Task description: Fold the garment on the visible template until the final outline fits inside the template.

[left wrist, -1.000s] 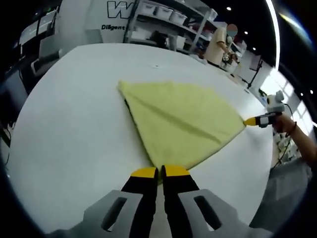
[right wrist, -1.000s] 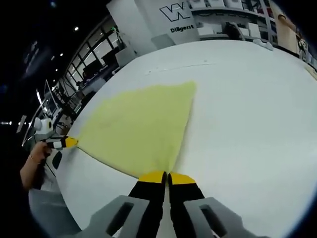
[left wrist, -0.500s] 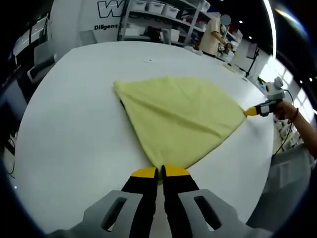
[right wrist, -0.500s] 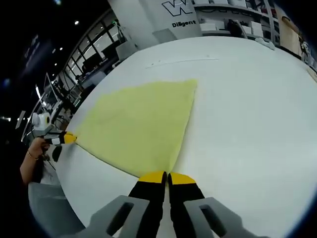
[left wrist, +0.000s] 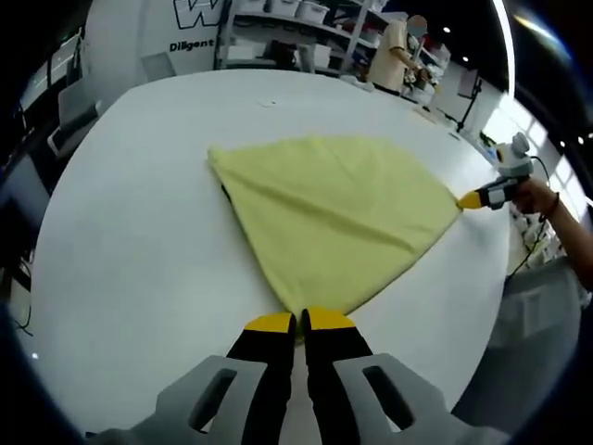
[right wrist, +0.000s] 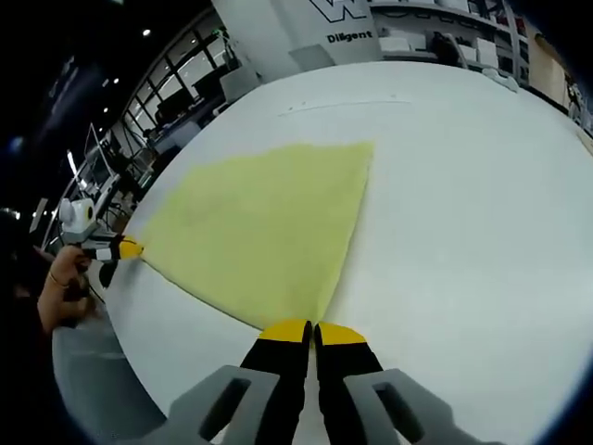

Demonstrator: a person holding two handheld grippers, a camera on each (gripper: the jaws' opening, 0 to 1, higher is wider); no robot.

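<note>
While the left gripper (left wrist: 296,320) and right gripper (right wrist: 313,326) are each pinching a near corner of the yellow cloth (left wrist: 334,218), jaws together, it is lying flat mid-table (left wrist: 120,260), stretching away from both toward the far edge, so folding is likely meaning carrying both corners forward.

The white table (left wrist: 120,232) lies bare on every side of the yellow garment (left wrist: 334,209), so there is open surface to pass along each edge of the cloth. The left gripper (left wrist: 297,322) and right gripper (right wrist: 312,328) each sit closed on a corner of it (one at each end of the near edge). Shelving (left wrist: 287,23) and a person (left wrist: 394,56) stand well beyond the far rim. A chair (left wrist: 69,116) sits just off the table's side.
</note>
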